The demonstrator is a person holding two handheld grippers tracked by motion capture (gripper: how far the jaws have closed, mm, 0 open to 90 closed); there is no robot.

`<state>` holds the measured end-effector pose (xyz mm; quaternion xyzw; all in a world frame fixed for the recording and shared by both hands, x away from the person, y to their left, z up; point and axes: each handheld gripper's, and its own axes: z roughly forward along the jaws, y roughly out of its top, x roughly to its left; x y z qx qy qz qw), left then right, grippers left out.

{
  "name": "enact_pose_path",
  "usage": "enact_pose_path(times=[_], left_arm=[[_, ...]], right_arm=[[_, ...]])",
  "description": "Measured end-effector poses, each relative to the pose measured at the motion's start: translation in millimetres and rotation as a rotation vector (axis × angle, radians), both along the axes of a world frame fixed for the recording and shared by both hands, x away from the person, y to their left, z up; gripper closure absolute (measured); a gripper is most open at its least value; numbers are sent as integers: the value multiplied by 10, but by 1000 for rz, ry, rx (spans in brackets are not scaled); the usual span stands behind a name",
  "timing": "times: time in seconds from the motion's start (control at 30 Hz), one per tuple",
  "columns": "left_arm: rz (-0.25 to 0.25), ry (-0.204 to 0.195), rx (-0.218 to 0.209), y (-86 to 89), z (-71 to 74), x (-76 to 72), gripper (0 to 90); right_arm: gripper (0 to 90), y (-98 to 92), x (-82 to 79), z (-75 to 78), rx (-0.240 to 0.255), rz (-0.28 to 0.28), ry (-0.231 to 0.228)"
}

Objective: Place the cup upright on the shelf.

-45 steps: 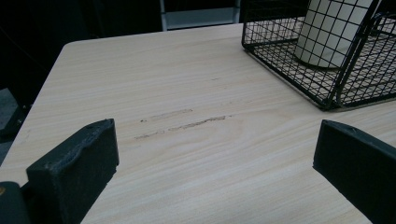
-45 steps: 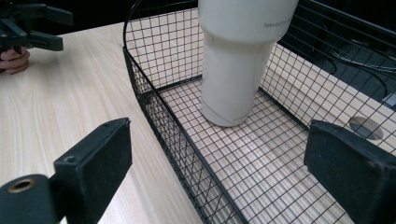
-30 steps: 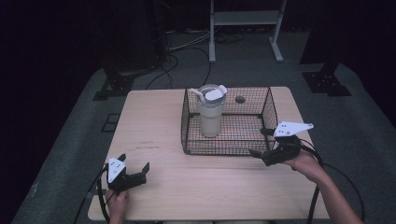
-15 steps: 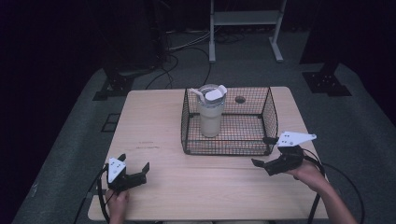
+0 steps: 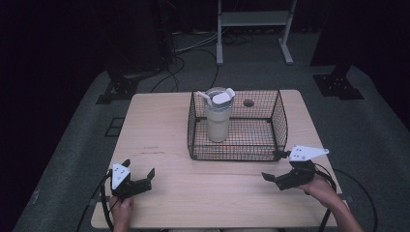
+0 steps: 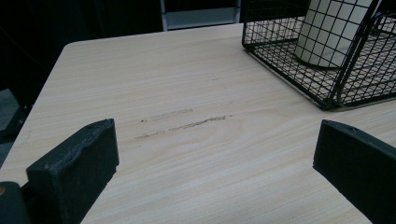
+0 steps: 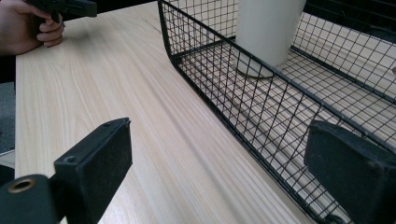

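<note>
Both grippers spread empty, right gripper just beside black wire basket; reaching for cream lidded tumbler risks snagging the rim, tipping it.

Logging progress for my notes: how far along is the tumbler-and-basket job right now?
Done: the tumbler stands upright inside the wire basket. In hand: nothing; the right tongs are open and empty near the basket's front right corner, and the left tongs are open over the table. Left: apparently little, perhaps just resting the tongs.
</note>
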<state>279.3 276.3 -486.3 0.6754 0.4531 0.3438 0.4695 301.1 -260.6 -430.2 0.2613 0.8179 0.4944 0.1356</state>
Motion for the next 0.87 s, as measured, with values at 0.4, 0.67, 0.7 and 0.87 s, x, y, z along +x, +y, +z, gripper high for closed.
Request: enact_pose_path(times=[0.4, 0.67, 0.7, 0.87], left_arm=[[0, 0, 1, -2, 0, -1, 0], [-2, -2, 3, -3, 0, -3, 0], [-2, -2, 3, -3, 1, -3, 0], [-1, 1, 3, -4, 0, 5, 0]], right_arm=[[73, -154, -139, -197, 25, -44, 6], [73, -201, -250, -364, 33, -59, 21], [73, -205, -265, -385, 37, -61, 24], [73, -199, -334, -477, 51, -77, 47]])
